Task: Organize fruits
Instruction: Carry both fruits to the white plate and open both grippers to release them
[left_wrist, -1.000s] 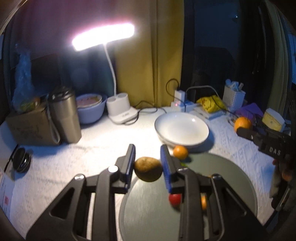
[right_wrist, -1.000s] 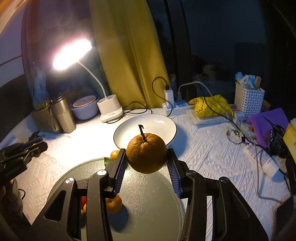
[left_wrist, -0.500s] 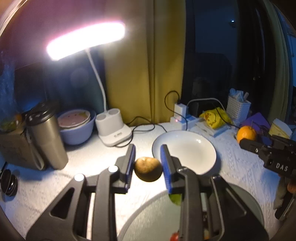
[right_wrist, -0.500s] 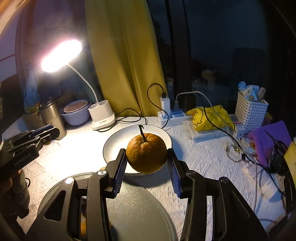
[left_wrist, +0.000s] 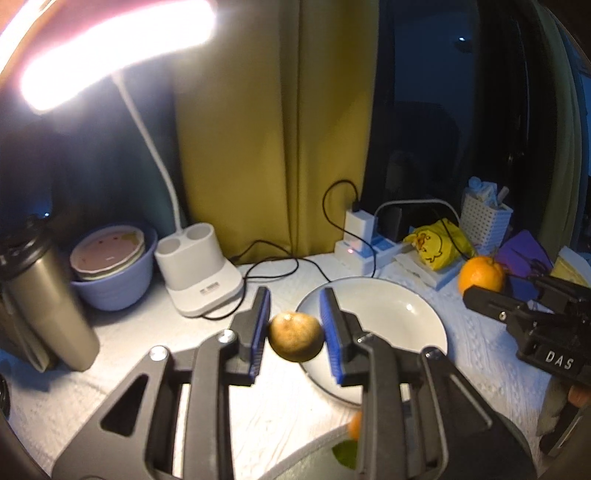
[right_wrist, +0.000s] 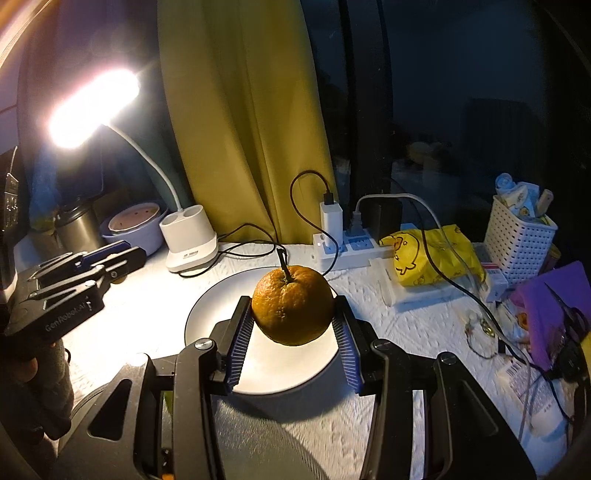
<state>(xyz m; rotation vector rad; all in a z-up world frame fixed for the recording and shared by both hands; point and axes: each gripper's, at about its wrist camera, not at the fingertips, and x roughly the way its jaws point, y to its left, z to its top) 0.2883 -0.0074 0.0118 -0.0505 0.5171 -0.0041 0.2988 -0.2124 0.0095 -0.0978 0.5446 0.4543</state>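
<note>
My left gripper (left_wrist: 294, 336) is shut on a small brown round fruit (left_wrist: 295, 340), held in the air just left of the white bowl (left_wrist: 402, 314). My right gripper (right_wrist: 292, 325) is shut on a large orange (right_wrist: 292, 303) with a dark stem, held above the same white bowl (right_wrist: 207, 314). In the left wrist view that orange (left_wrist: 480, 274) shows at the right, clamped in the other black gripper. A small orange fruit (left_wrist: 355, 424) and a green leaf lie on the grey round tray (left_wrist: 317, 461) at the bottom.
A lit desk lamp (left_wrist: 199, 273) stands behind the bowl, with a steel tumbler (left_wrist: 44, 310) and a lilac bowl (left_wrist: 114, 273) to its left. A power strip (right_wrist: 351, 247) with cables, a yellow bag (right_wrist: 432, 254), a white basket (right_wrist: 521, 236) and purple items crowd the right side.
Both grippers have moved forward off the grey tray toward the white bowl, each still holding its fruit. The tray and its small fruits have slid to the bottom of both views.
</note>
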